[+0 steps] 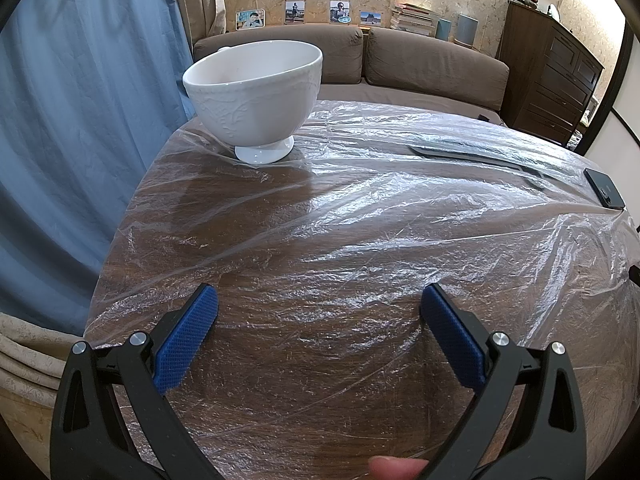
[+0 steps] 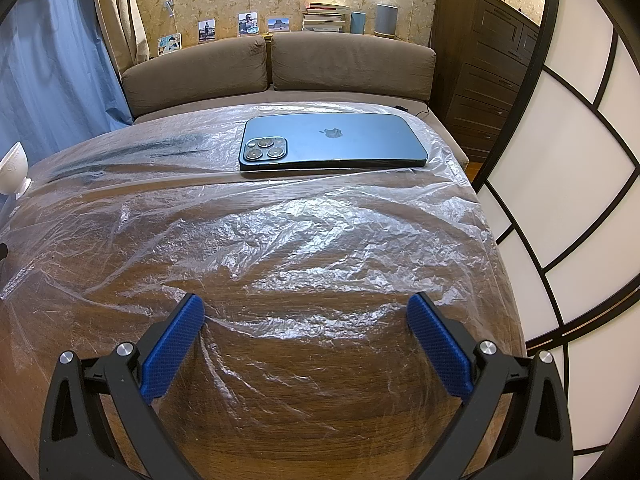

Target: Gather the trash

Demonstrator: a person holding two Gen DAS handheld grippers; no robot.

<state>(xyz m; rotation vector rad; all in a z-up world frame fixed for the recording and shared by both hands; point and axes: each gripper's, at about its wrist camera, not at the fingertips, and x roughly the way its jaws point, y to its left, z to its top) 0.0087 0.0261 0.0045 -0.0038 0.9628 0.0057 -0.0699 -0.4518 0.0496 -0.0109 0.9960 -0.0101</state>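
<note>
A clear, crinkled plastic sheet (image 1: 360,220) lies spread over the brown wooden table (image 1: 280,420); it also shows in the right wrist view (image 2: 320,240). My left gripper (image 1: 320,304) is open and empty, low over the sheet near the table's front. My right gripper (image 2: 306,312) is open and empty, its blue pads (image 2: 436,344) just over wrinkled plastic. A white footed bowl (image 1: 256,96) stands on the sheet at the far left. A blue phone (image 2: 332,140) lies face down on the sheet at the far side.
A dark flat object (image 1: 472,152) lies under the plastic, far right of the bowl. A brown sofa (image 2: 280,64) stands behind the table. A blue curtain (image 1: 80,120) hangs left. A dark dresser (image 2: 480,60) and a white paneled screen (image 2: 568,160) stand right.
</note>
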